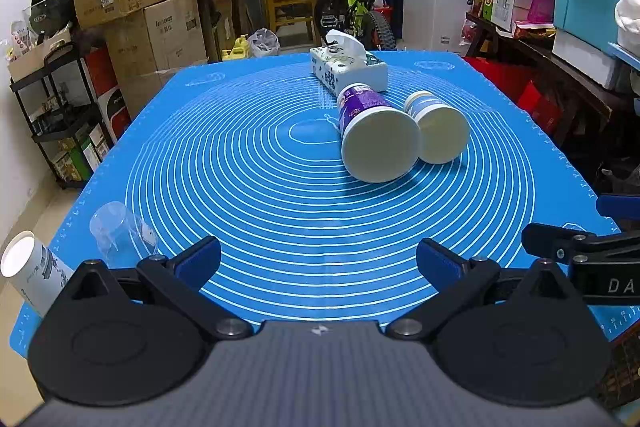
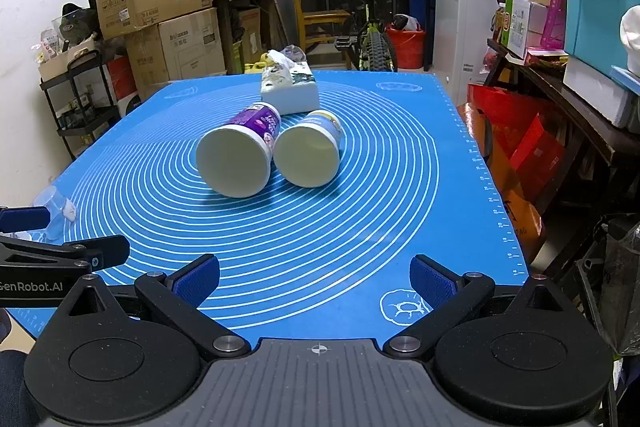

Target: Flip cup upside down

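Note:
Two paper cups lie on their sides on the blue mat [image 1: 280, 187], mouths toward me: a purple cup [image 1: 374, 133] [image 2: 240, 155] and, touching its right side, a blue-and-white cup [image 1: 438, 131] [image 2: 310, 149]. My left gripper [image 1: 318, 259] is open and empty, low over the near edge of the mat, well short of the cups. My right gripper [image 2: 316, 277] is open and empty, beside the left one; its side shows in the left wrist view [image 1: 580, 255]. The left gripper's side shows in the right wrist view [image 2: 60, 255].
A tissue box [image 1: 348, 67] [image 2: 290, 89] sits behind the cups. A clear plastic cup [image 1: 120, 233] [image 2: 54, 207] and a white paper cup [image 1: 34, 273] lie at the mat's near left corner. Boxes, shelves, a bicycle and bins surround the table.

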`<state>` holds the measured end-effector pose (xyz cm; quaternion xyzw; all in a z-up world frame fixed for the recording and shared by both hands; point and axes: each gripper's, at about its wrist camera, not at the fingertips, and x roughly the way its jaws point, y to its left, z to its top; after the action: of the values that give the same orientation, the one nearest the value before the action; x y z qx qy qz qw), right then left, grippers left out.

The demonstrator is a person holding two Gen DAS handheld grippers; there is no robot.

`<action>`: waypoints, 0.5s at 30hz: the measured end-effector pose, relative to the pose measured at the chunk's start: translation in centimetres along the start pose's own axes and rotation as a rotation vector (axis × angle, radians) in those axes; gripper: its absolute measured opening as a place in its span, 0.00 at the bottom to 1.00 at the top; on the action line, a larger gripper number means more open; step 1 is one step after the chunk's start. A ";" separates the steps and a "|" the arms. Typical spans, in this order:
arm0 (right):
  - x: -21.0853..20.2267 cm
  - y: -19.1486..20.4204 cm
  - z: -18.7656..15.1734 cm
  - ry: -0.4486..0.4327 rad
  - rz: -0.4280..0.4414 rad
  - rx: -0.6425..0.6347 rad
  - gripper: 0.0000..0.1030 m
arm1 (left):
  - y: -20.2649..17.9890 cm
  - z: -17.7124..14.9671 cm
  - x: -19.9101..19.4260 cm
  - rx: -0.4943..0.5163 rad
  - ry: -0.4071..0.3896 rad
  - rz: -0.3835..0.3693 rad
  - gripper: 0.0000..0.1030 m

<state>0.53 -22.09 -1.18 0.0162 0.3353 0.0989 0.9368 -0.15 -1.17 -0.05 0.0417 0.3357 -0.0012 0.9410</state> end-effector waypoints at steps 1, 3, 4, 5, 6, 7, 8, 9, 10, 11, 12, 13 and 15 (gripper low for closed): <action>0.0 0.0 0.0 -0.001 -0.001 0.000 0.98 | 0.0 0.0 0.0 0.001 -0.002 0.000 0.99; -0.1 -0.1 0.0 -0.003 -0.002 0.001 0.98 | -0.1 0.0 -0.1 0.003 -0.003 -0.001 0.99; -0.1 -0.1 0.0 -0.003 -0.003 0.001 0.98 | -0.2 -0.1 -0.1 0.003 -0.003 0.000 0.99; -0.2 -0.1 0.0 -0.004 -0.003 0.002 0.98 | -0.2 0.0 -0.1 0.003 -0.002 -0.001 0.99; -0.2 -0.1 0.0 -0.003 -0.003 0.002 0.98 | -0.2 0.0 -0.1 0.002 -0.003 -0.001 0.99; -0.2 -0.1 0.0 -0.003 -0.004 0.002 0.98 | -0.2 0.0 -0.1 0.002 -0.004 -0.001 0.99; -0.2 -0.1 0.0 -0.003 -0.004 0.002 0.98 | -0.2 0.0 -0.1 0.002 -0.005 0.000 0.99; -0.2 -0.1 0.0 -0.003 -0.004 0.002 0.98 | -0.3 0.0 -0.1 0.001 -0.005 -0.001 0.99; -0.2 -0.2 0.0 -0.003 -0.004 0.002 0.98 | -0.3 0.0 -0.1 0.001 -0.006 -0.001 0.99; -0.2 -0.1 0.0 -0.003 -0.004 0.002 0.98 | -0.4 0.0 -0.2 0.001 -0.007 0.000 0.99; -0.3 -0.2 0.0 -0.005 -0.004 0.002 0.98 | -0.4 0.1 -0.2 0.000 -0.008 0.001 0.99; -0.3 -0.2 0.0 -0.005 -0.004 0.002 0.98 | -0.5 0.1 -0.2 0.001 -0.008 0.000 0.99; -0.4 -0.2 0.1 -0.005 -0.005 0.003 0.98 | -0.5 0.1 -0.2 0.002 -0.009 0.000 0.99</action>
<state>0.33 -22.36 -0.92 0.0170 0.3332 0.0962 0.9378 -0.29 -1.69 0.10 0.0428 0.3316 -0.0017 0.9425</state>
